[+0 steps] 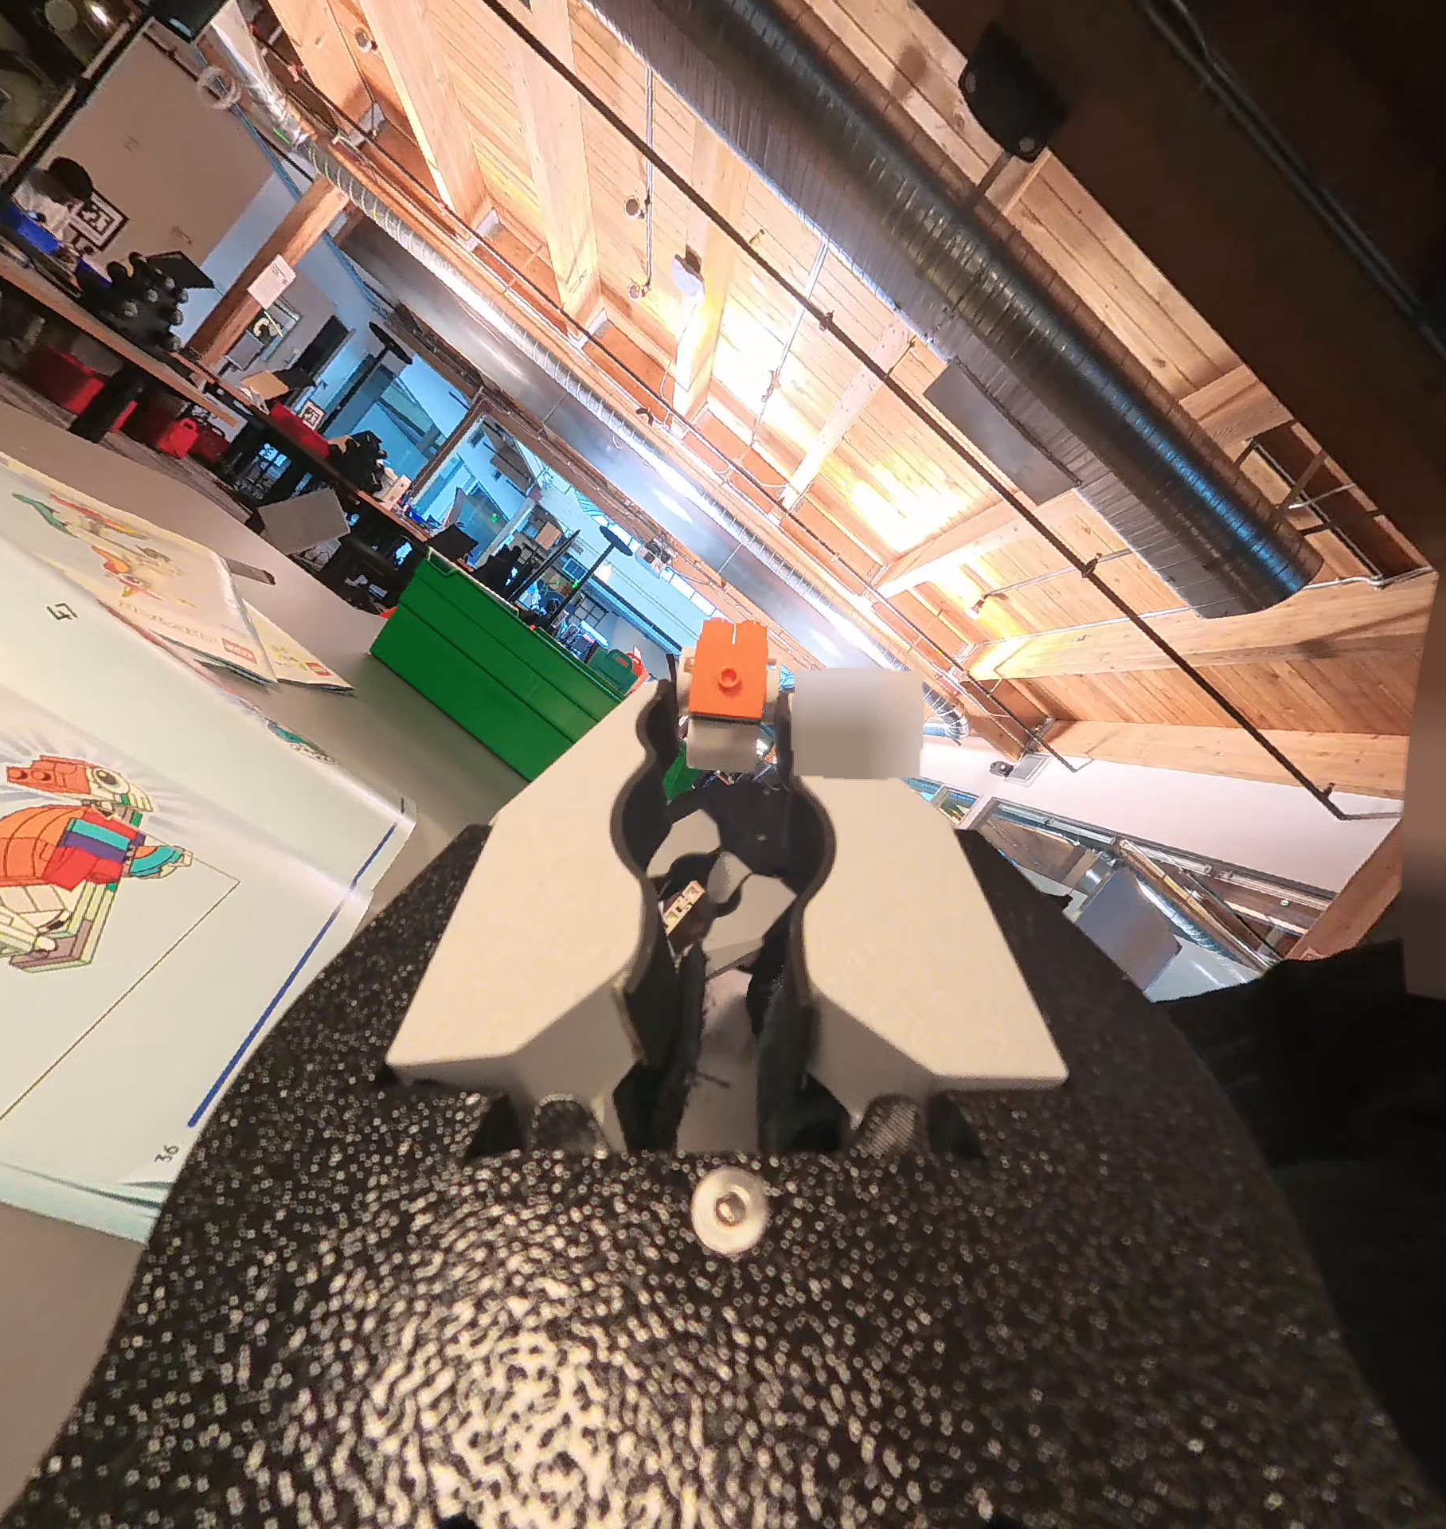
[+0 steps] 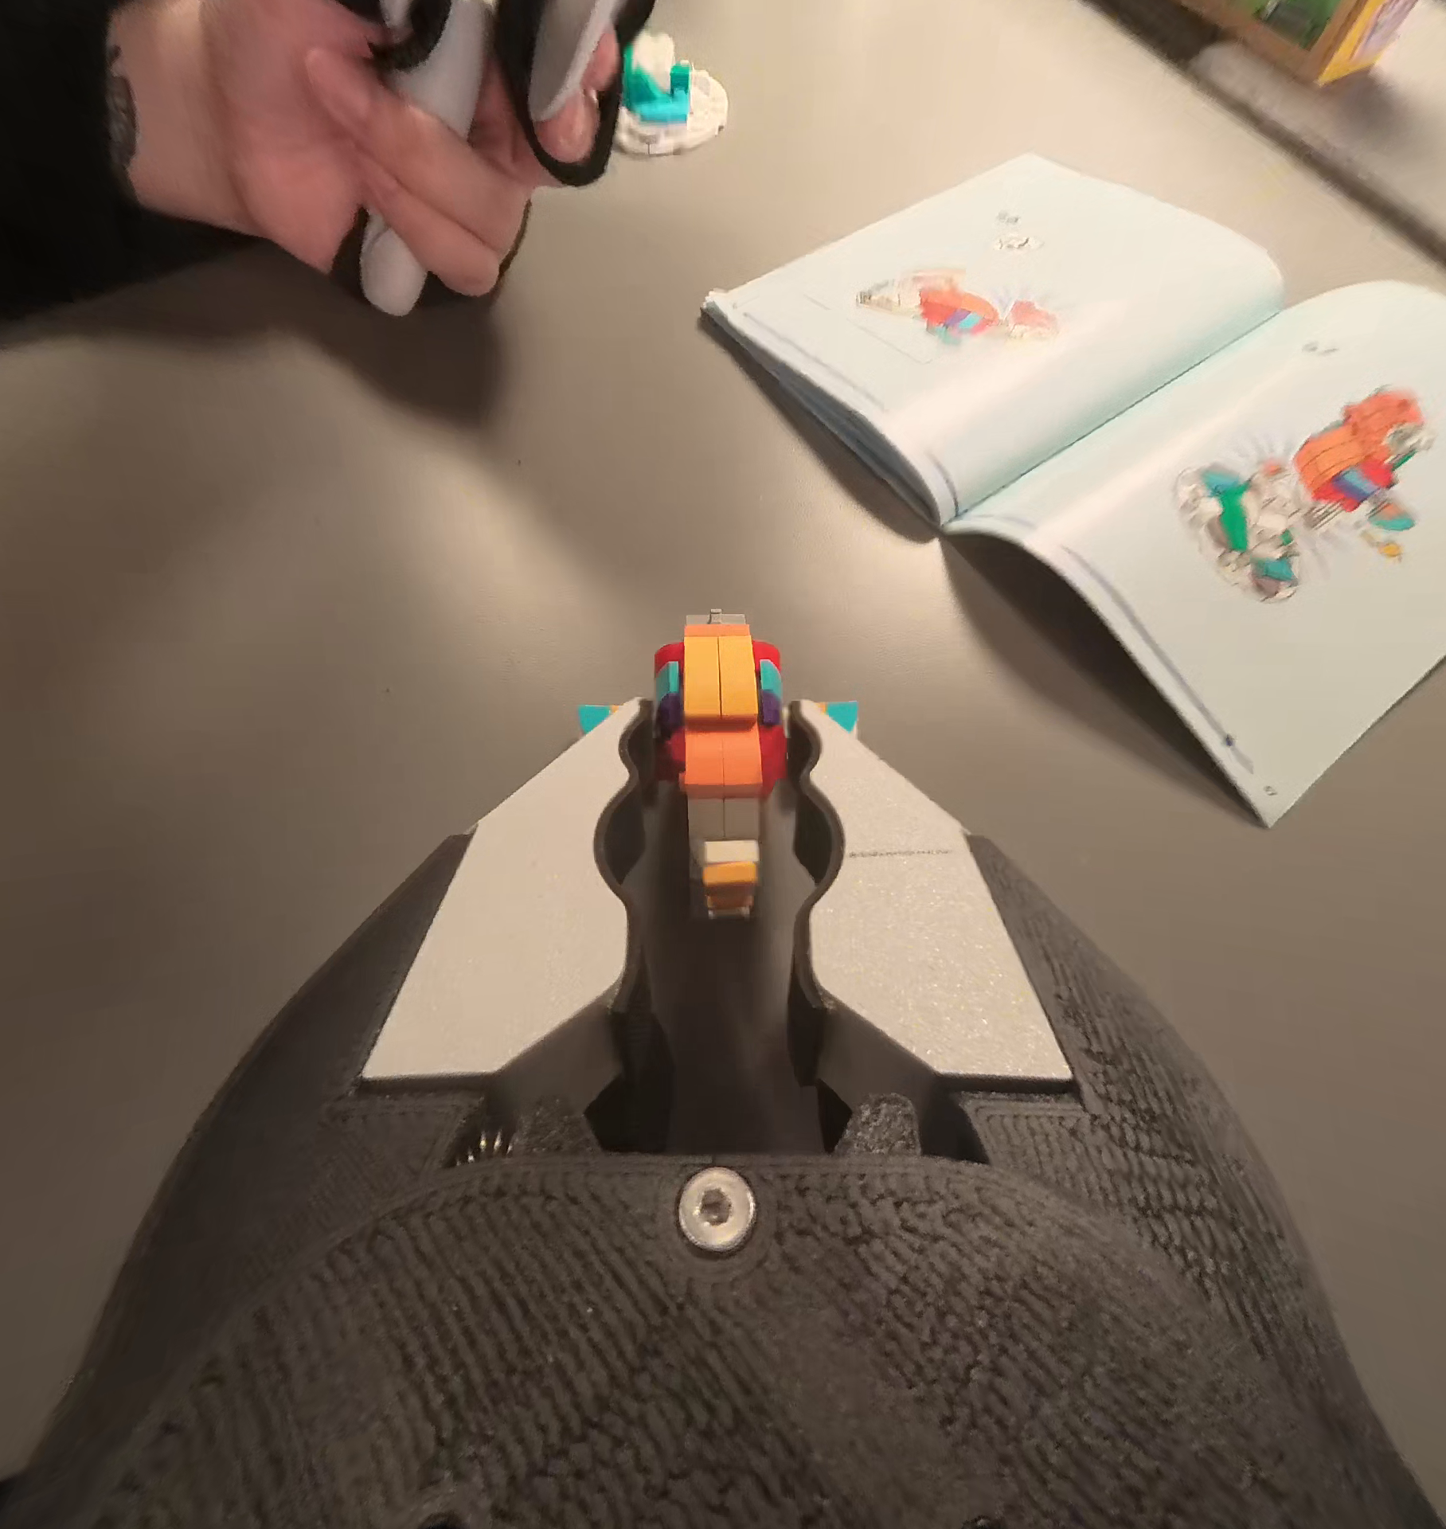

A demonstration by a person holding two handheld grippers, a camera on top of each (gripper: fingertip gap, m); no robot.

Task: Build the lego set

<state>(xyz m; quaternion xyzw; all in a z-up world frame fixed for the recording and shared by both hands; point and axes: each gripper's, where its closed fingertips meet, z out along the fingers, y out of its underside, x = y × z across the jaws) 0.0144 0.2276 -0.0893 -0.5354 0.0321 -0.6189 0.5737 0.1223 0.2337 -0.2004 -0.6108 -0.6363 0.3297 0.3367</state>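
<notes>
The lego body (image 2: 718, 736) sat pinched between the tips of your right gripper (image 2: 718, 728), raised above the grey table (image 2: 289, 620), its tail end running back along the slot toward the camera. It was a stack of orange and yellow-orange curved bricks flanked by red, with teal and purple bits at the sides, teal wing tips poking out past both fingers, and tan and white pieces trailing behind. Your right gripper was clenched on it.

In your left gripper (image 1: 724, 703) you held a small head piece (image 1: 724, 695), orange on top with a single stud, white below, gripped at the fingertips and tilted up toward the wooden ceiling (image 1: 869, 331). The left gripper was likewise closed on its piece.

Your hand (image 2: 356, 157) showed at the upper left of the right wrist view, blurred. Behind it a white and teal lego base (image 2: 674, 107) rested on the table. The open instruction booklet (image 2: 1117, 463) lay to the right of the body. A green bin (image 1: 488, 662) stood beyond the booklet.
</notes>
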